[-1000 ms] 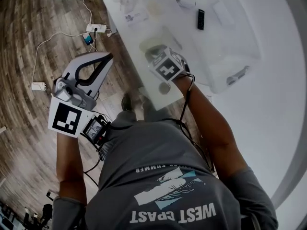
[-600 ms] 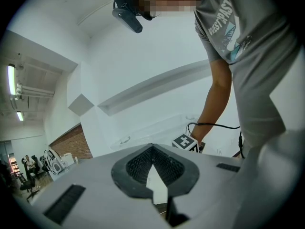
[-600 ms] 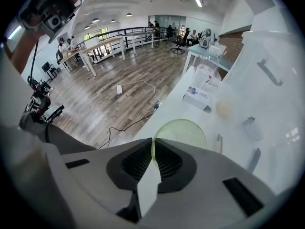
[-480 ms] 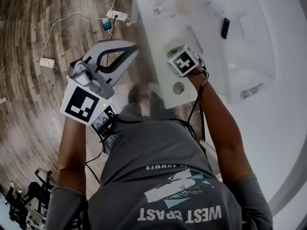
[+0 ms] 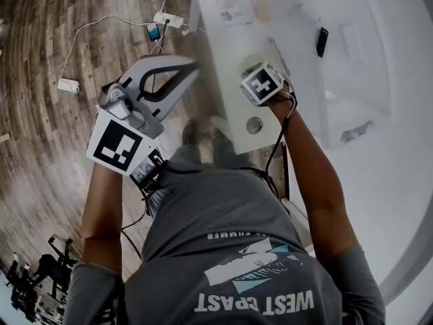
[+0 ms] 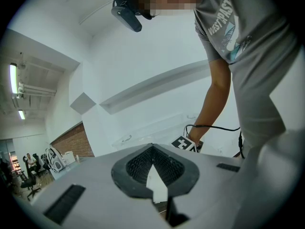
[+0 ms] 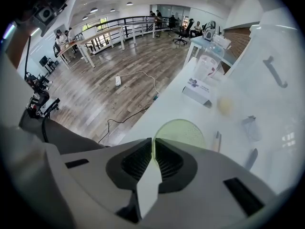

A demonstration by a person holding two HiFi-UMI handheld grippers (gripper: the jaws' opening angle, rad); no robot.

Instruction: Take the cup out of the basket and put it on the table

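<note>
A pale green translucent cup (image 7: 180, 131) stands out beyond my right gripper (image 7: 153, 146), whose jaws are shut on its near rim. It is over the white table (image 7: 167, 109) near the left edge; whether it touches the top I cannot tell. In the head view the right gripper (image 5: 258, 74) is mostly under its marker cube and the cup is hidden. The clear plastic basket (image 5: 352, 110) lies to its right. My left gripper (image 5: 192, 65) hangs over the wooden floor left of the table, shut and empty, and it (image 6: 153, 150) points toward the person's torso.
A black remote (image 5: 322, 41) lies on the table beyond the basket. A white printed box (image 7: 199, 90), a clear jar (image 7: 208, 63) and a pale round item (image 7: 225, 105) sit farther along. A round cap (image 5: 254, 124) marks the table's near corner. A power strip (image 5: 169, 19) lies on the floor.
The head view has swung, so everything sits further right in the picture. My right gripper has moved slightly further from the table's near corner, and the cup is now hidden under its cube.
</note>
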